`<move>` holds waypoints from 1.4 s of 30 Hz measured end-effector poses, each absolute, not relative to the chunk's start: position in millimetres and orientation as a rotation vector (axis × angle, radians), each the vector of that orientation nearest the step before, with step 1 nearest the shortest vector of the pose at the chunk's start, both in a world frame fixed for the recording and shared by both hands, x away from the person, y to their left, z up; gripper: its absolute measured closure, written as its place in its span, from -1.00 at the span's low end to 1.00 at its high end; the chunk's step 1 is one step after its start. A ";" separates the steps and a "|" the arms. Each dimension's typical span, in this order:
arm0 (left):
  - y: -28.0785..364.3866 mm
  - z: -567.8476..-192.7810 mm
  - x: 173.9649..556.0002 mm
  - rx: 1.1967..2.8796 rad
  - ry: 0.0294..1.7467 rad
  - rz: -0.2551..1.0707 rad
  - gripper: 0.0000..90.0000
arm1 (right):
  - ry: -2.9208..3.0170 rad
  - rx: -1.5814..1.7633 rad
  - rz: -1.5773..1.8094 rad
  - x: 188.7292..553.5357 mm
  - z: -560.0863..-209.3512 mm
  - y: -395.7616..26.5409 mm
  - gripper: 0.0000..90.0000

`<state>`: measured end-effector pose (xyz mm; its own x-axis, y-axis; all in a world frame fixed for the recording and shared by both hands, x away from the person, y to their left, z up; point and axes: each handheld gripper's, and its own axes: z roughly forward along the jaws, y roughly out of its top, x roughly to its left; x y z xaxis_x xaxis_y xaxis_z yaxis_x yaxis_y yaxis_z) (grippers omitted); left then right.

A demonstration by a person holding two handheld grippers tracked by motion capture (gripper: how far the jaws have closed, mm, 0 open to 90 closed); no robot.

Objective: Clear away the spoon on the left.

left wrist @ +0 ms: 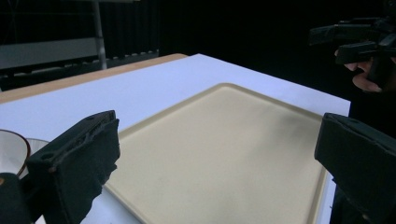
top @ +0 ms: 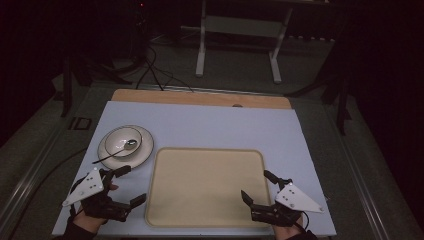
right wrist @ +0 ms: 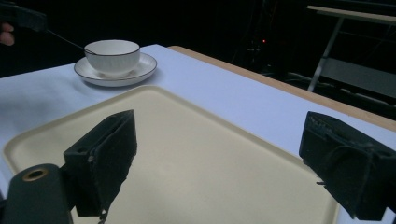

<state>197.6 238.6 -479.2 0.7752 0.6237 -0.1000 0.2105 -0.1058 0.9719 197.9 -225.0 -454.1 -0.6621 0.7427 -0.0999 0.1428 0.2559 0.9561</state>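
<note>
A cream tray lies empty in the middle of the pale blue mat. Left of it a white bowl sits on a white saucer, with a spoon resting in the bowl and its handle pointing toward the near left. My left gripper hovers at the tray's near-left corner, jaws wide apart and nothing between them. At the tray's near-right corner my right gripper is open too, empty, facing across the tray toward the bowl. The tray spreads out before the left gripper's jaws.
A wooden table edge runs behind the mat. Beyond it on the dark floor stand a white metal frame and cables. The mat's right part beside the tray is bare.
</note>
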 end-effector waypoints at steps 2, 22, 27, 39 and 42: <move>237.2 -477.0 195.8 1.710 0.669 0.378 -0.98 | 1.988 0.799 1.420 198.4 -454.9 -223.8 -0.75; 208.4 -419.8 189.5 1.800 0.473 0.311 -0.98 | 2.001 0.751 1.454 192.4 -451.3 -216.8 -0.75; 215.5 -401.5 198.8 1.799 0.507 0.372 -0.96 | 2.012 0.743 1.464 192.5 -451.9 -214.8 -0.75; 274.5 -378.2 227.1 1.694 0.795 0.554 -0.83 | 2.029 0.731 1.482 195.2 -453.1 -210.6 -0.75; 289.2 -388.9 229.5 1.669 0.894 0.563 -0.76 | 2.033 0.729 1.482 195.5 -453.4 -209.0 -0.75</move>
